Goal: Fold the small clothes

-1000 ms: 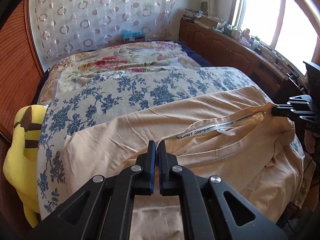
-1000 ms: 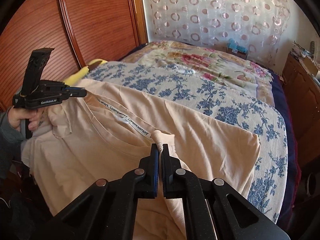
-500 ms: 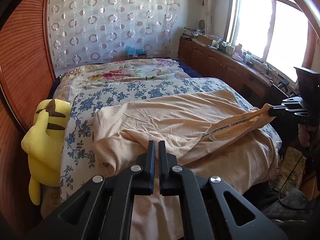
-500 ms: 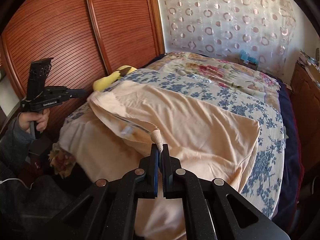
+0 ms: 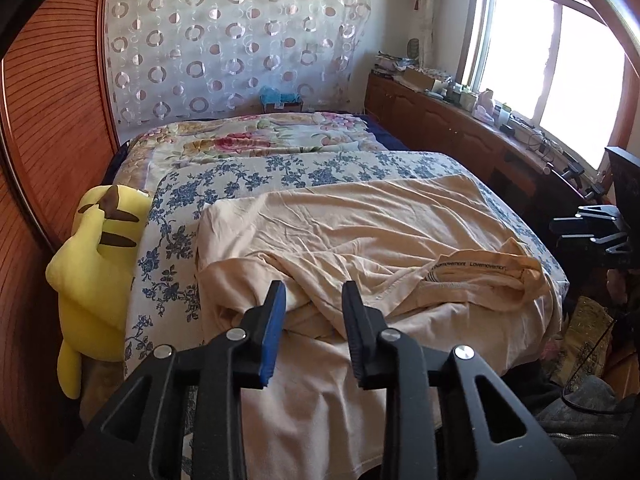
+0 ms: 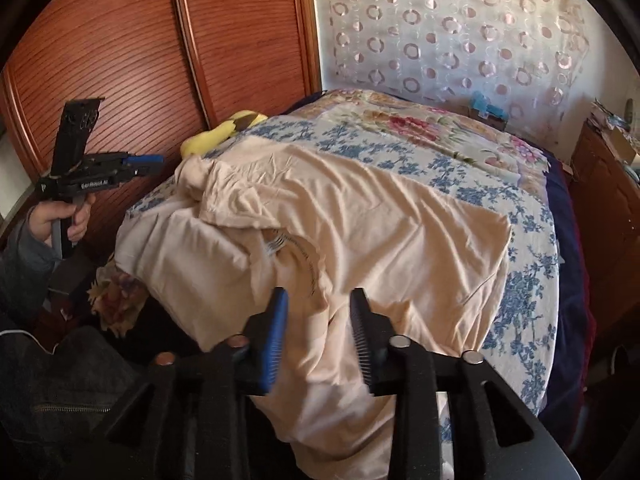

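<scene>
Both claws stand with jaws apart and grip nothing: left gripper (image 5: 314, 300) hovers just above the near bunched edge of the beige T-shirt (image 5: 360, 232), and right gripper (image 6: 320, 308) hangs over the portion draped off the bed's foot. Garment condition: spread across the blue-floral bedspread (image 5: 248, 172), back part fairly flat, near part rumpled, with one sleeve or shoulder heaped toward the left side and the printed neck tape (image 5: 472, 265) twisted up at the collar (lettering too small to read with confidence). Assessment: laying-out appears partly done; no clean fold is visible, so smoothing the collar end and every fold remain outstanding. Beyond the shirt lies a rose-patterned quilt (image 5: 260, 140), a yellow plush toy (image 5: 92, 264) wedged against the wooden wardrobe doors (image 6: 120, 48), and a circle-patterned curtain (image 5: 240, 40) at the far wall.
</scene>
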Demonstrator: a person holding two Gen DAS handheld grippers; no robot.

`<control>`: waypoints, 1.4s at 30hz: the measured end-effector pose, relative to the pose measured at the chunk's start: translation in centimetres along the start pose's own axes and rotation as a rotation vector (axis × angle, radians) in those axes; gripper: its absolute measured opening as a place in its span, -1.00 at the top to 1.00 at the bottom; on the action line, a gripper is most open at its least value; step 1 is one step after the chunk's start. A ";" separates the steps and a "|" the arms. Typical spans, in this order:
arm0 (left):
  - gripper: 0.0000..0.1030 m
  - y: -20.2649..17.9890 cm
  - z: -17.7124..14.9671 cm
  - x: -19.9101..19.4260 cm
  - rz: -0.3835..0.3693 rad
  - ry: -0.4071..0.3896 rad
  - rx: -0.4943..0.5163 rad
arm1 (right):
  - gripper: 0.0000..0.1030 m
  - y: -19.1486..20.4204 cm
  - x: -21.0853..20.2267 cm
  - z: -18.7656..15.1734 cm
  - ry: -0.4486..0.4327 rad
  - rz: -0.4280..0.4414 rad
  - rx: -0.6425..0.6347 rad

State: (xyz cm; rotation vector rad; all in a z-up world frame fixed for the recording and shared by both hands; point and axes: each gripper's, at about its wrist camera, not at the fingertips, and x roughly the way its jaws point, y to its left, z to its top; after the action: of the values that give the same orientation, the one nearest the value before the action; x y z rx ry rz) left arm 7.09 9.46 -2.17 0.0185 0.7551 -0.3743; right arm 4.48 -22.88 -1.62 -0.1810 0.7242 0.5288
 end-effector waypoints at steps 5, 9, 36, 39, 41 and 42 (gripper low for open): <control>0.12 1.0 1.8 1.7 0.028 -0.003 0.001 | 0.14 -1.8 -0.2 1.0 -0.037 -0.063 0.010; 0.07 2.3 3.3 3.6 0.040 0.007 -0.007 | -0.01 -4.0 0.4 1.8 -0.052 -0.125 0.025; 0.07 11.5 6.8 17.7 0.159 0.213 -0.047 | -0.09 -15.9 15.6 5.8 0.104 -0.201 0.242; 0.07 11.5 6.7 18.2 0.161 0.221 -0.042 | -0.09 -16.5 16.2 5.7 0.108 -0.195 0.244; 0.07 11.6 6.7 18.5 0.161 0.226 -0.040 | -0.09 -16.8 16.8 5.5 0.115 -0.194 0.244; 0.07 11.6 6.6 18.6 0.159 0.228 -0.041 | -0.09 -16.8 16.8 5.5 0.113 -0.198 0.240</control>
State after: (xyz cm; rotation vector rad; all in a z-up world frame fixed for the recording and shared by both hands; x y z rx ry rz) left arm 27.83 13.26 -11.20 0.0837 0.9799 -0.2074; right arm 26.92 -28.74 -9.25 -0.0576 0.8628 0.2417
